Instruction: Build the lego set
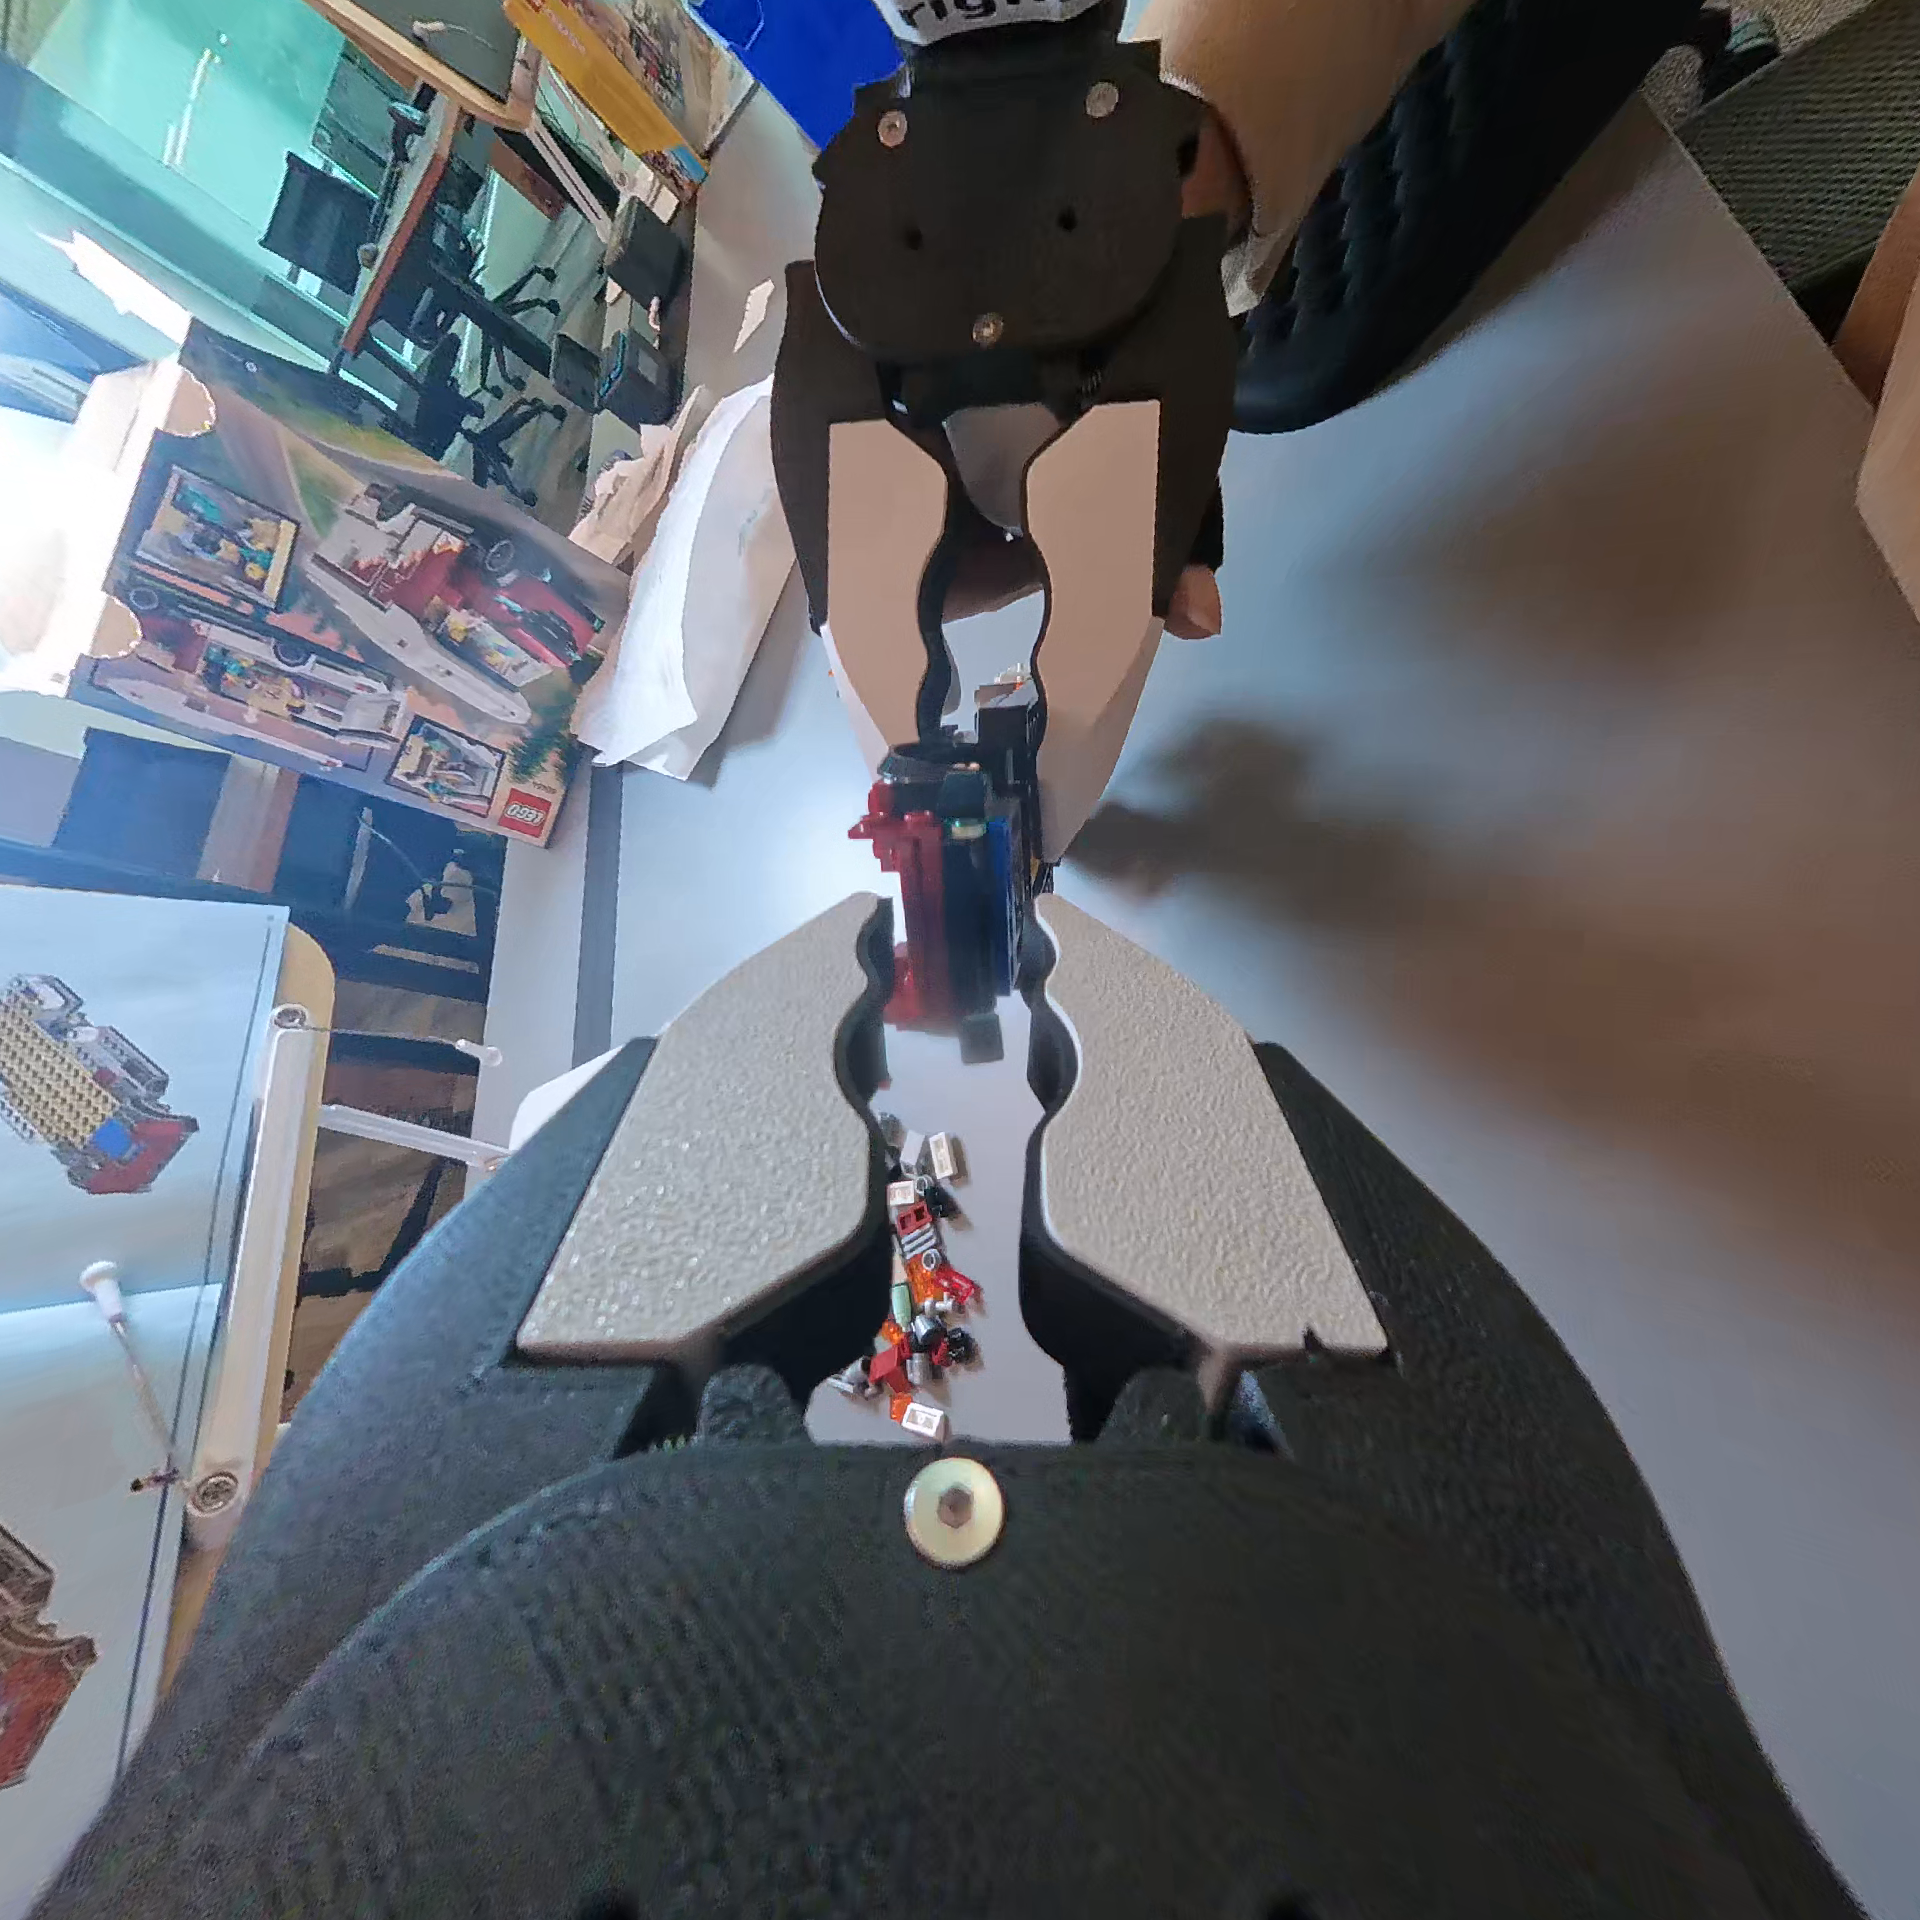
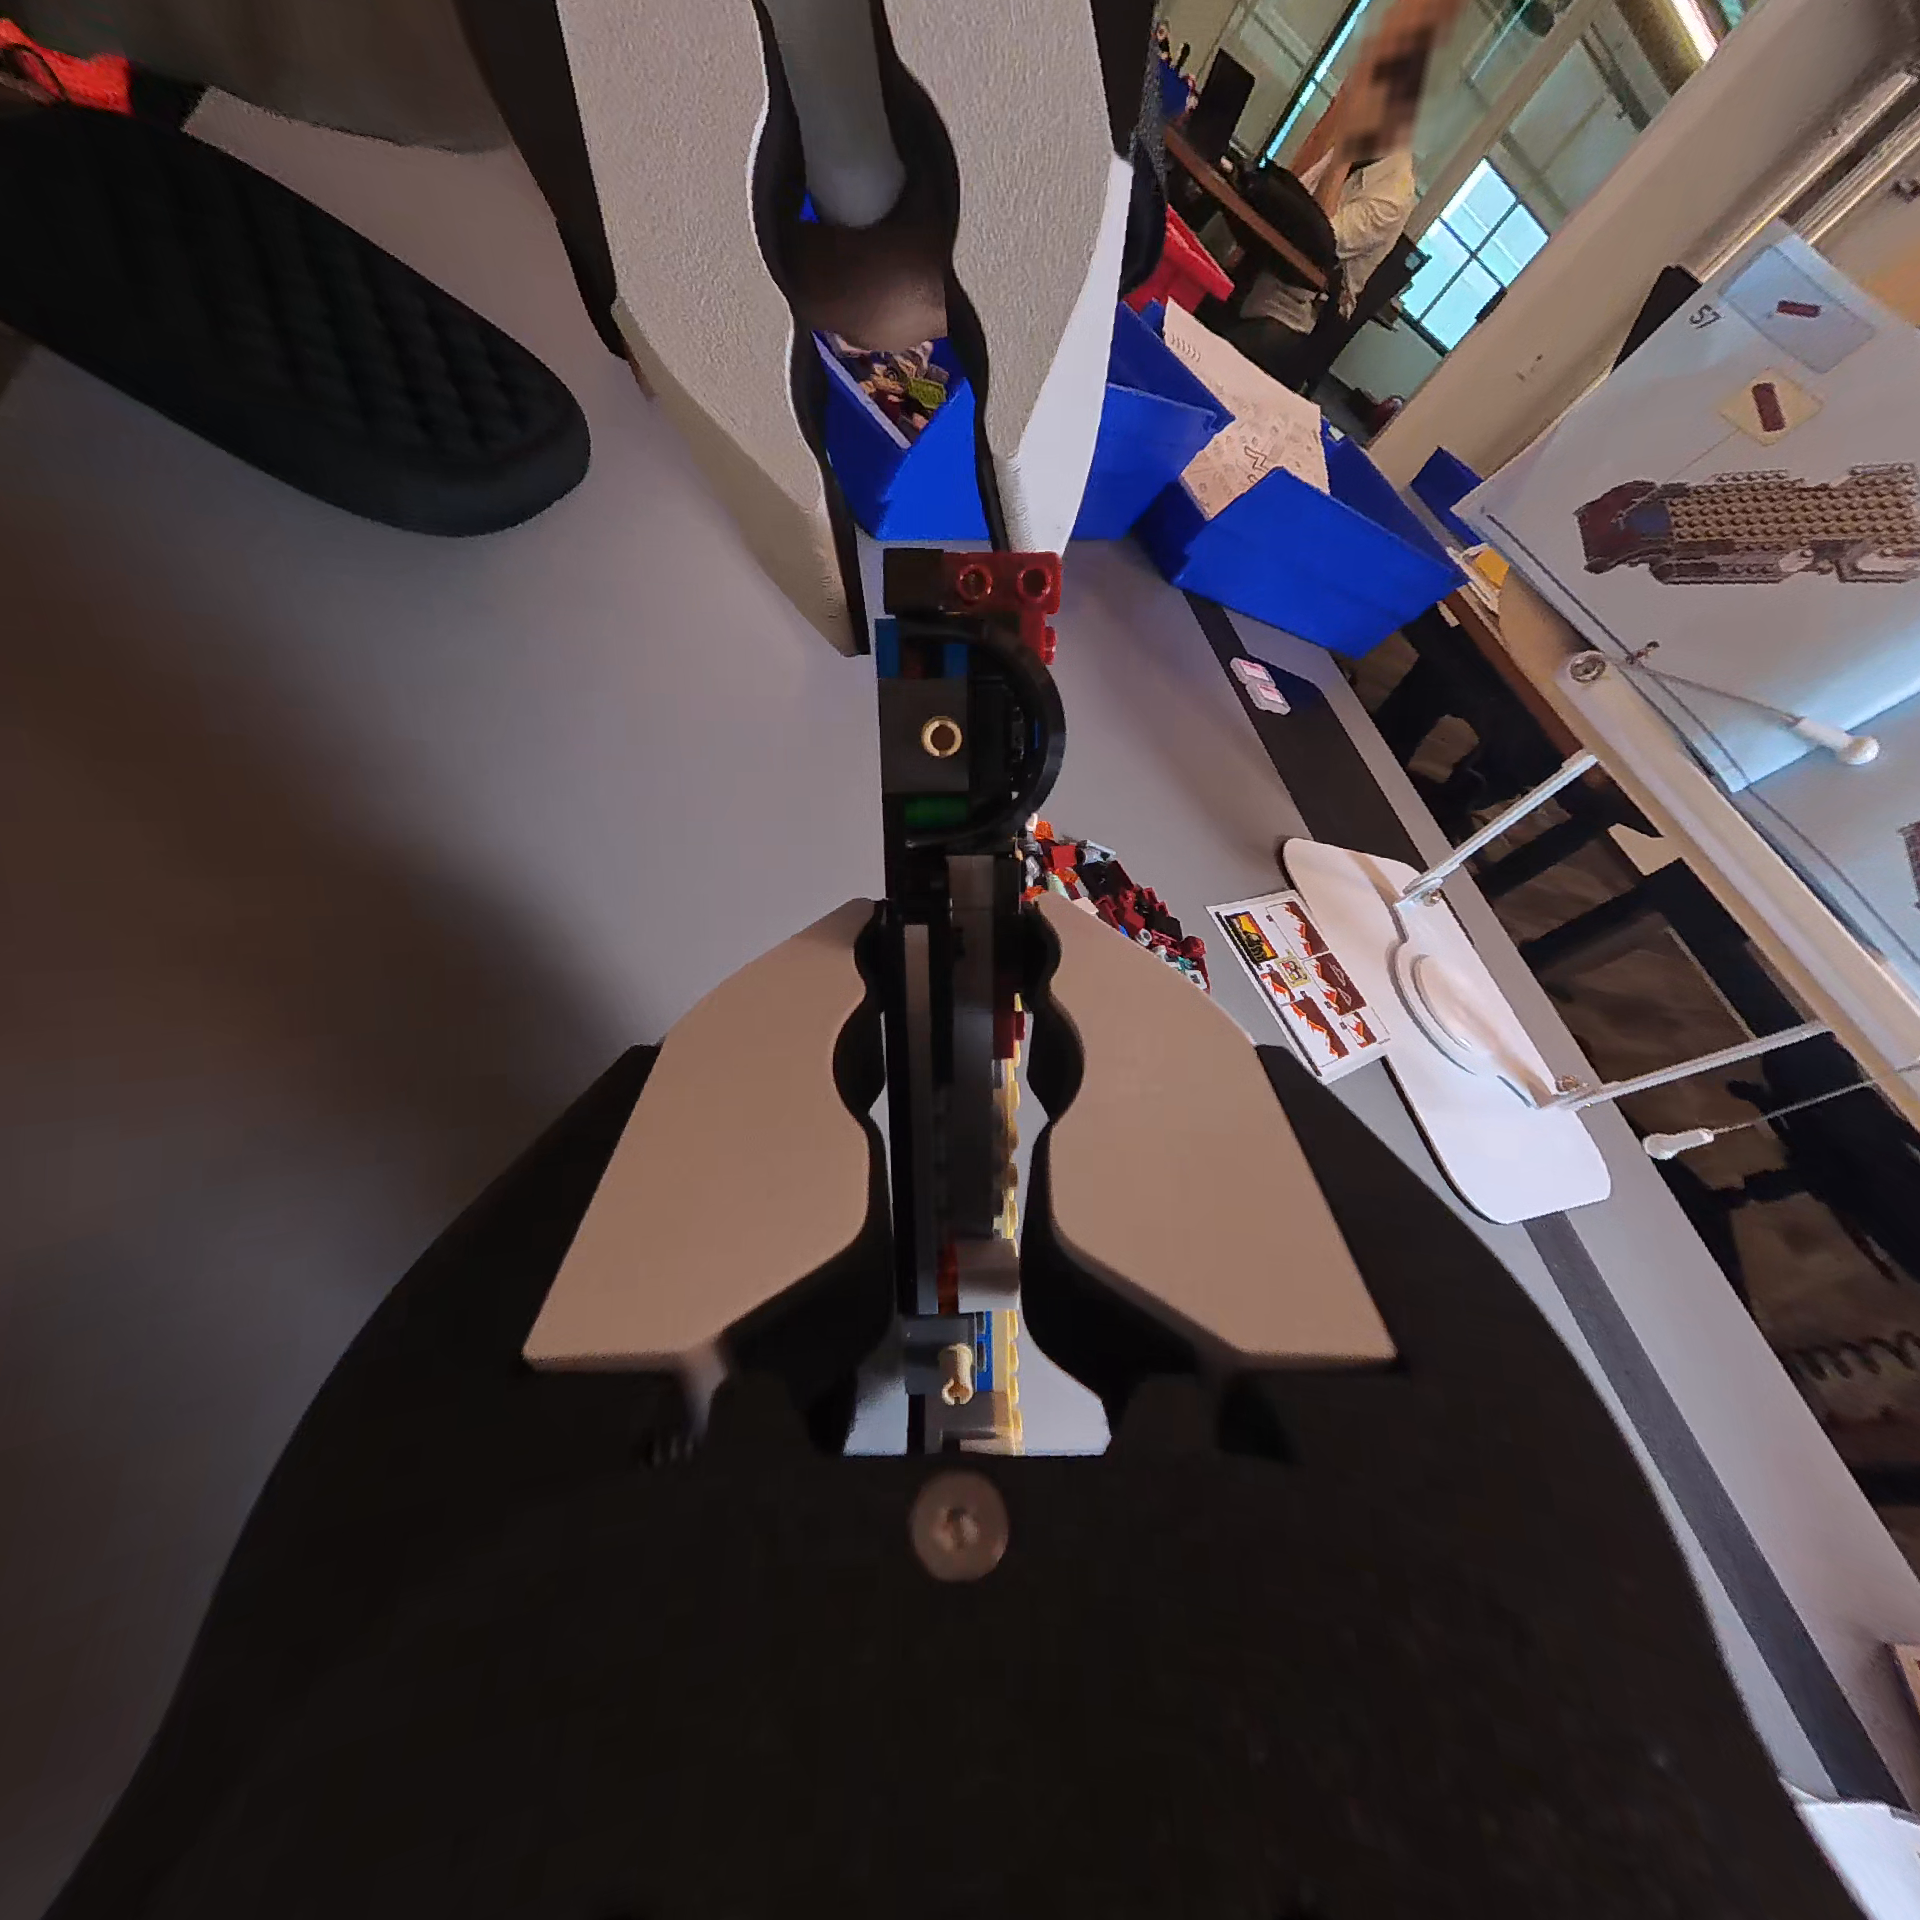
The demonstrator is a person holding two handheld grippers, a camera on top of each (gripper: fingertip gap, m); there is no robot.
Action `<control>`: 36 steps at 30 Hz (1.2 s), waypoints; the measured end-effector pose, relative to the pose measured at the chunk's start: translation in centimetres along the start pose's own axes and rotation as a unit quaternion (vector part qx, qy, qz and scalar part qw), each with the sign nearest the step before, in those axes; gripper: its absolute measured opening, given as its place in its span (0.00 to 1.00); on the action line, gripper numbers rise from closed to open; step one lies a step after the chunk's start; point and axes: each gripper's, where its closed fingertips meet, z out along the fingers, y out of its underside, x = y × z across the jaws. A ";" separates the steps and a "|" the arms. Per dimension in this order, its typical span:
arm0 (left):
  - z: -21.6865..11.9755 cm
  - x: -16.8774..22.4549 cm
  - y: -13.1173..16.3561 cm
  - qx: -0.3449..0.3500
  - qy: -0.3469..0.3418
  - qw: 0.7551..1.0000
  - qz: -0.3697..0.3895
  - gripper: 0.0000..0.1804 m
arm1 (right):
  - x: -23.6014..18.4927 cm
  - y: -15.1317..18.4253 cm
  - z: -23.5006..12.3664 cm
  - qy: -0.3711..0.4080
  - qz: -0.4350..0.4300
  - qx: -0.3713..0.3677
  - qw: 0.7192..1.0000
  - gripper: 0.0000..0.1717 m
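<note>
Here the two grippers face each other head-on above a grey table point(image 1: 1455, 727), both clamped on the same brick model point(image 1: 951, 914), a narrow build of dark red, blue and black pieces held on edge between them. In the left wrist view the left gripper point(image 1: 956, 977) reaches up from the bottom of the frame; its jaws stand only a little apart and its fingertips point(image 1: 831, 966) press the near end of the model from both sides. The right gripper point(image 1: 971, 727) comes down from the top centre, a person's hand point(image 1: 1205, 166) behind it at the upper right, and it pinches the far end.

In the right wrist view the model point(image 2: 951, 1039) runs lengthwise through the right gripper point(image 2: 956, 935), deep between its narrowly parted fingers point(image 2: 1143, 1039), which bear on its flanks; a black arch piece and a dark red brick stick out toward the left gripper point(image 2: 925, 540) at the top centre.

Below the held model, a scatter of loose bricks point(image 1: 920, 1299) lies on the table. At the right of the right wrist view sit a sticker sheet point(image 2: 1299, 987), a white stand point(image 2: 1455, 1091) carrying an instruction page point(image 2: 1714, 520), and blue bins point(image 2: 1288, 551) at the upper centre. A printed box point(image 1: 343, 623) lies at the left of the left wrist view.
</note>
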 end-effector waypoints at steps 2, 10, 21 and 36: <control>0.1 0.1 -0.3 0.001 0.006 1.000 0.002 0.11 | -0.1 0.0 -0.1 -0.001 -0.002 0.003 1.000 0.13; 0.3 0.1 -0.7 -0.014 0.022 1.000 0.009 0.10 | -0.1 0.0 -0.3 0.002 -0.001 0.002 1.000 0.13; 0.4 0.5 -1.7 -0.026 0.068 0.996 0.042 0.09 | -0.3 -0.1 -0.5 0.000 -0.017 -0.004 1.000 0.14; 0.2 -0.1 -1.6 -0.033 0.028 0.998 0.045 0.10 | -0.1 -0.4 -0.8 0.004 0.003 0.017 1.000 0.13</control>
